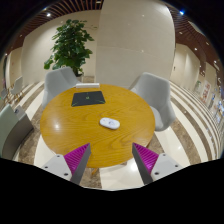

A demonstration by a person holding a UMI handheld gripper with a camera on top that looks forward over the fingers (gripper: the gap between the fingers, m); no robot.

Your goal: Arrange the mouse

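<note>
White and small, the mouse point(110, 123) lies on the round wooden table point(70, 125), well beyond the fingers and untouched. The gripper point(113, 161) has its fingers wide apart and empty, so reaching, grasping and placing all seem left, perhaps toward the dark pad point(88, 98) farther away.

An office lounge — round wooden table point(98, 120), grey chairs point(155, 97), potted plant point(69, 45).

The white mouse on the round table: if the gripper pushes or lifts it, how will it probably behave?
The mouse looks small and low, so probably light and unlikely to tip. Its rounded, smooth shell may slip between the pads. On the glossy wooden table it would likely slide easily.
</note>
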